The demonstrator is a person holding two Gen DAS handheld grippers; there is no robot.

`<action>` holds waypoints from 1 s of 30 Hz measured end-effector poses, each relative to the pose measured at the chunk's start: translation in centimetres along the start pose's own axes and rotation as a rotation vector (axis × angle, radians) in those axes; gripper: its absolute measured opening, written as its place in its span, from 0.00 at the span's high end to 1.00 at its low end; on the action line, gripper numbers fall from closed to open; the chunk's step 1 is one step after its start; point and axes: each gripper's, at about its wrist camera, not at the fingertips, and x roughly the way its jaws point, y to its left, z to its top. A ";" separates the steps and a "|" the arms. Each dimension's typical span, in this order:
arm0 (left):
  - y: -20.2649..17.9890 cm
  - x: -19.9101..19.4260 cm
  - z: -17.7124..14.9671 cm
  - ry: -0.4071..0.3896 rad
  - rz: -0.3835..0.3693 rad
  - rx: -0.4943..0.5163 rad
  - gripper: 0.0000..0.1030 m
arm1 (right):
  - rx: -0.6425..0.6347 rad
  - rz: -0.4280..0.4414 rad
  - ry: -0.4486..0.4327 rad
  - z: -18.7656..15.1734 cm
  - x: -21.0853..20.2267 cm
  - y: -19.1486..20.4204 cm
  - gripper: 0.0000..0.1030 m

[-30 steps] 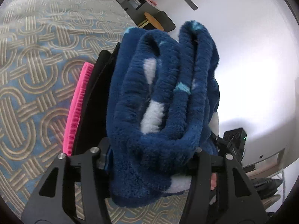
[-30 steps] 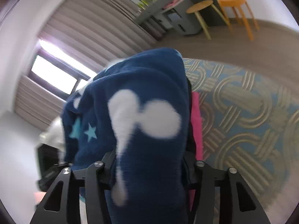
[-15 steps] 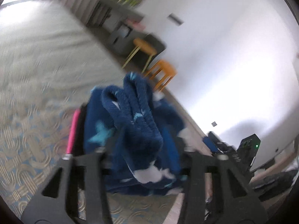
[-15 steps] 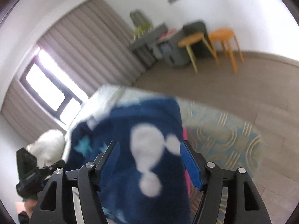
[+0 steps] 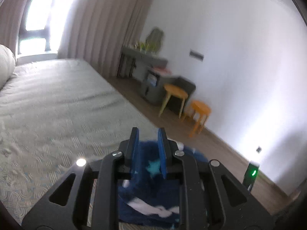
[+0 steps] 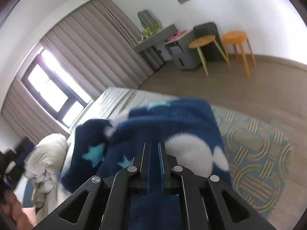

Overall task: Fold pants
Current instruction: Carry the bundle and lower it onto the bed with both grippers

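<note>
Left claw [image 5: 146, 134]: fingers drawn close, a narrow gap between the blue pads, nothing gripped; it sits above the pants.
Right claw [image 6: 153, 149]: fingers nearly together, only a slit between them, empty as far as I can see.
Pants [image 6: 153, 132]: navy fleece with white blobs and pale blue stars, lying bunched in a thick stack on the bed [image 5: 57, 99], just below and ahead of both claws; blurred in both views.
Handling: likely soft, light, plush, bulky when layered; it should slump rather than keep a crease.
Hold: best taken at a folded edge or corner, pinching all layers.
Patterned cover [image 6: 259, 153]: under the pants, right side.
Stools [image 6: 236, 38]: far off, by the wall.
</note>
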 end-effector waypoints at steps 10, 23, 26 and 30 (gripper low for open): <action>-7.0 8.4 -5.8 0.179 -0.065 0.280 0.80 | 0.013 -0.010 -0.003 0.5 0.9 0.0 0.91; 0.6 14.7 -14.2 0.147 0.069 0.316 0.90 | -0.308 -0.246 -0.241 -4.5 4.7 2.6 0.92; 1.2 14.8 -14.1 0.137 0.054 0.281 0.90 | -0.317 -0.283 -0.260 -4.9 5.0 3.1 0.92; 1.0 15.0 -14.0 0.152 0.060 0.317 0.90 | -0.294 -0.256 -0.251 -4.5 5.0 2.4 0.92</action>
